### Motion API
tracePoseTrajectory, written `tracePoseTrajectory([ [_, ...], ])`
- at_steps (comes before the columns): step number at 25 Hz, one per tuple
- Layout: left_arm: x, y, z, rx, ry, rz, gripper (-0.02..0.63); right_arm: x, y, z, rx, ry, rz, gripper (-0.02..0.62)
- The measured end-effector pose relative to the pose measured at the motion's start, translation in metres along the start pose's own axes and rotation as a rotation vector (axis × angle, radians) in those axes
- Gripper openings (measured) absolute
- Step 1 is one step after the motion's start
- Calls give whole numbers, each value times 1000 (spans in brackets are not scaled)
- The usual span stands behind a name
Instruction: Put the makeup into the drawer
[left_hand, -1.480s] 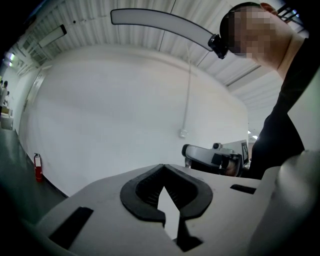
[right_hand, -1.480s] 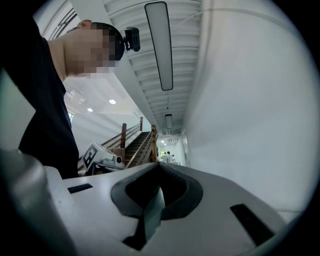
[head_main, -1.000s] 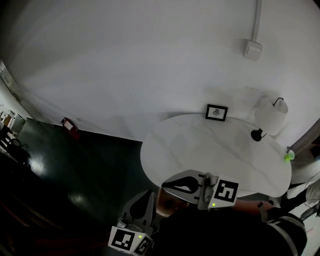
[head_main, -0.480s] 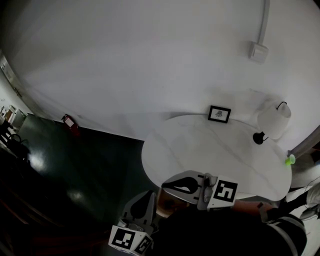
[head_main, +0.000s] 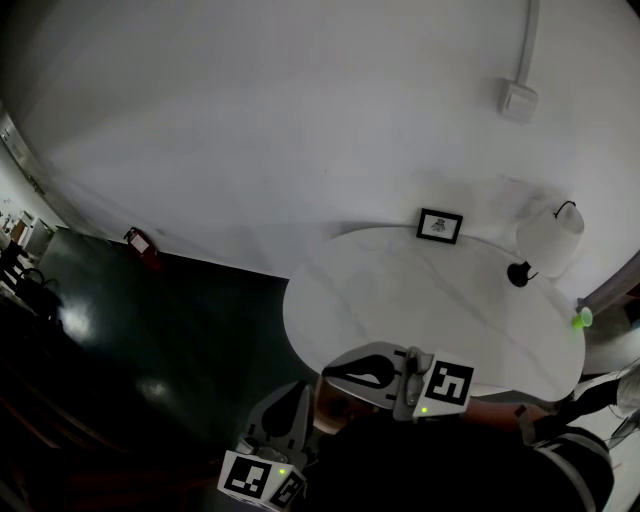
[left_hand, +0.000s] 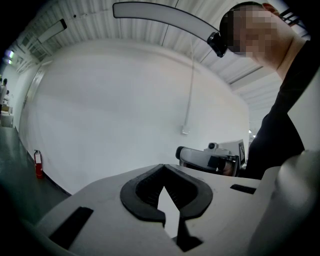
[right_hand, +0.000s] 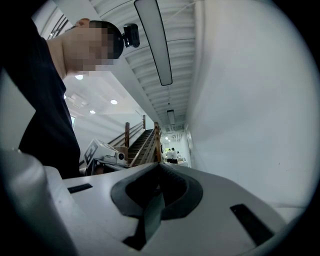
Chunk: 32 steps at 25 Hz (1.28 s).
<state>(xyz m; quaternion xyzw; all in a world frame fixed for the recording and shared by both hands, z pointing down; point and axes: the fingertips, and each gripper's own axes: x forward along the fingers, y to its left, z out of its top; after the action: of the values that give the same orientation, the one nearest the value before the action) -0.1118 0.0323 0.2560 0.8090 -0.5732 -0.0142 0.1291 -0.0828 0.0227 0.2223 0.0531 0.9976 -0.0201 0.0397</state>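
Nearest, at the bottom edge of the head view, a dark sleeve (head_main: 480, 460) and the left gripper (head_main: 297, 395), held low over the dark floor (head_main: 150, 330), jaws together with nothing between the pads. Just beyond and to its right, the right gripper (head_main: 340, 375), jaws likewise pressed together and empty, overlapping the near rim of the round white table (head_main: 400, 300). Further back on the tabletop, a small green thing (head_main: 580, 318) at the right edge, too small to identify. Then a white lamp (head_main: 548, 238) on a black base, and a black picture frame (head_main: 440, 225) upright at the far rim against the wall. On the wall above, a white box (head_main: 518, 100) with a conduit (head_main: 527, 40) running upward. Far left, by the wall's foot, a red fire extinguisher (head_main: 140, 245). Makeup and drawer not to be made out in any view. Since a second ago, only a slight shift of the head view, with frame, lamp and wall box a touch further right in the picture. No change in either gripper's place or grip.
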Motion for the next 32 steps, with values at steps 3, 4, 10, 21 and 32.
tracePoseTrajectory([
  [3, 0, -1, 1, 3, 0, -1, 11, 0, 1, 1, 2, -1, 3, 17],
  [4, 0, -2, 0, 3, 0, 0, 11, -1, 1, 0, 5, 0, 3, 17],
  [10, -3, -6, -4, -2, -12, 5, 11, -5, 5, -4, 20, 7, 7, 17],
  [21, -5, -9, -11, -25, -13, 10, 11, -10, 11, -9, 21, 25, 2, 16],
  [32, -5, -3, -11, -28, -8, 25, 11, -3, 9, -13, 20, 35, 20, 15],
])
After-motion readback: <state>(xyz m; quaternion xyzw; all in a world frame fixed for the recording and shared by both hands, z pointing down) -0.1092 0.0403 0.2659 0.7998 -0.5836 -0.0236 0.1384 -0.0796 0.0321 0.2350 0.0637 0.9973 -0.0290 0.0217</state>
